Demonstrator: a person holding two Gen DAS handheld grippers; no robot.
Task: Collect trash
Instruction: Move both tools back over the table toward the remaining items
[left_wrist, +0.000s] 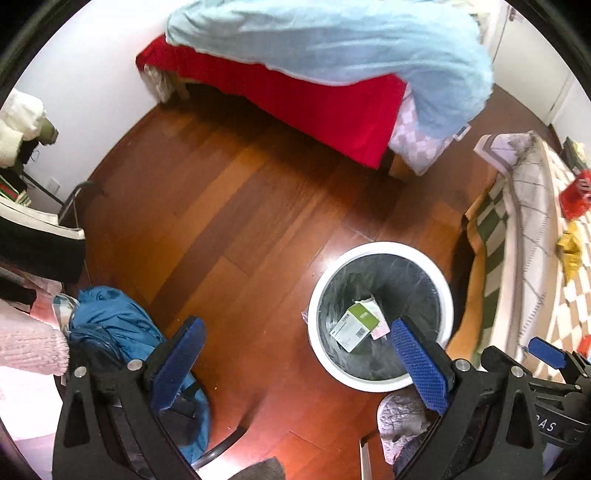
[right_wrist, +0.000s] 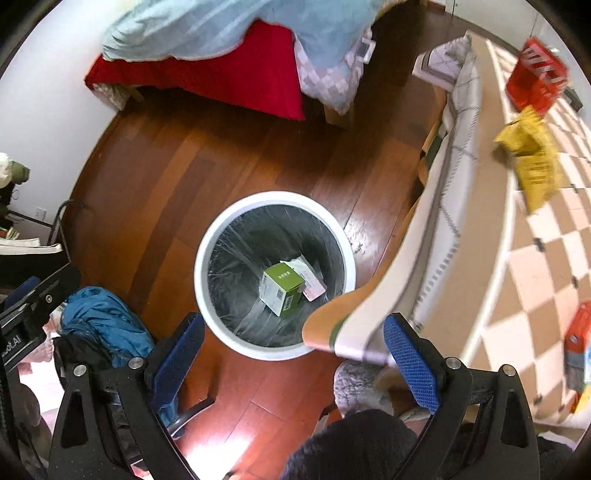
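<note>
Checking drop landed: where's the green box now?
In both views the green box lies at the bottom of the white bin, beside a pink slip, on the wood floor left of the rug.

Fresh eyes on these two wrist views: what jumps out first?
The white bin on the wood floor, centre frame, with a green box already inside. Behind it, a bed with a red sheet and a pale blue duvet. On the checked cloth to the right lie a yellow packet and a red one.
</note>
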